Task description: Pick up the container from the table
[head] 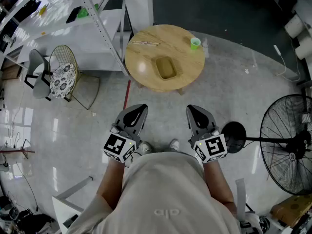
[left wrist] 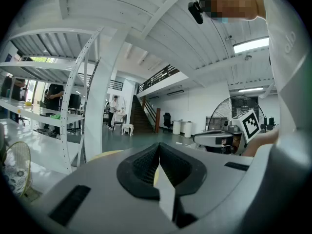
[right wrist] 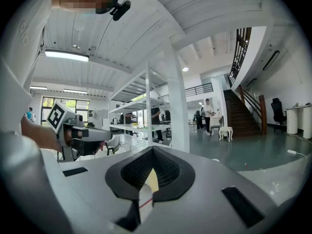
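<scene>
The pick-up is not yet under way: the person is standing well back from the round wooden bench (head: 144, 69), holding both tools level near the body. The tan rectangular container (head: 165, 68) is sitting around the middle of the bench, open side up, with a green cup (head: 195, 43) near the far right edge and a pair of thin sticks (head: 145, 43) near the far edge. The left gripper (head: 138, 109) and the right gripper (head: 195, 111) are both showing their jaws pressed together, gripping nothing and touching nothing. The next move is likely calling for stepping closer, spreading one pair of jaws, and lining them over a container wall.
</scene>
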### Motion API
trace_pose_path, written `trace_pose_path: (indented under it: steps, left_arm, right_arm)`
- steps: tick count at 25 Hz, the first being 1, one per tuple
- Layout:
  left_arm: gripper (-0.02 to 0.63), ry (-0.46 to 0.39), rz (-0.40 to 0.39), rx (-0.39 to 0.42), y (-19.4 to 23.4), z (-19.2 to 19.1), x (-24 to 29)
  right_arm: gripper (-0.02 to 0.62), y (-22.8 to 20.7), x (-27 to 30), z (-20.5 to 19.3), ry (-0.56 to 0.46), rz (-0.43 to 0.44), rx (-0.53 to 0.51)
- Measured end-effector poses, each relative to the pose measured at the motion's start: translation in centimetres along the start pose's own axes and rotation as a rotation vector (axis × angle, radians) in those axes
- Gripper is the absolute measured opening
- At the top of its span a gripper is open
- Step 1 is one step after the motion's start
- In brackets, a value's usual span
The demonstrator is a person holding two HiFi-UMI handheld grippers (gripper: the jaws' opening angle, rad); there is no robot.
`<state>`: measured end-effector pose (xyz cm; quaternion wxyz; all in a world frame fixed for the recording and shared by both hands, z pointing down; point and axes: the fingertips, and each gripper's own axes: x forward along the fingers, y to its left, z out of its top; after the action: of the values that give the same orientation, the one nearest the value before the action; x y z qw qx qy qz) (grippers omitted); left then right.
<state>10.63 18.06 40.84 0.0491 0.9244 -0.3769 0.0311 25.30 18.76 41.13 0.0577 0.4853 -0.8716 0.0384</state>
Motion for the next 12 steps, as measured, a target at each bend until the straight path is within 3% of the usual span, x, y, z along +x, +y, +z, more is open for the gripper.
trace_pose_path:
  steps: [6,12]
  left_arm:
    - [0.017,0.004,-0.002,-0.004,0.1,-0.4,0.1]
    - [0.017,0.017,0.011,-0.01,-0.2,-0.9,1.7]
  right_arm:
    - [0.023,-0.1,0.0,-0.4,0.0,-0.004,0.015]
    - [0.023,-2.7,-0.7,-0.6,-0.029,-0.018,0.1]
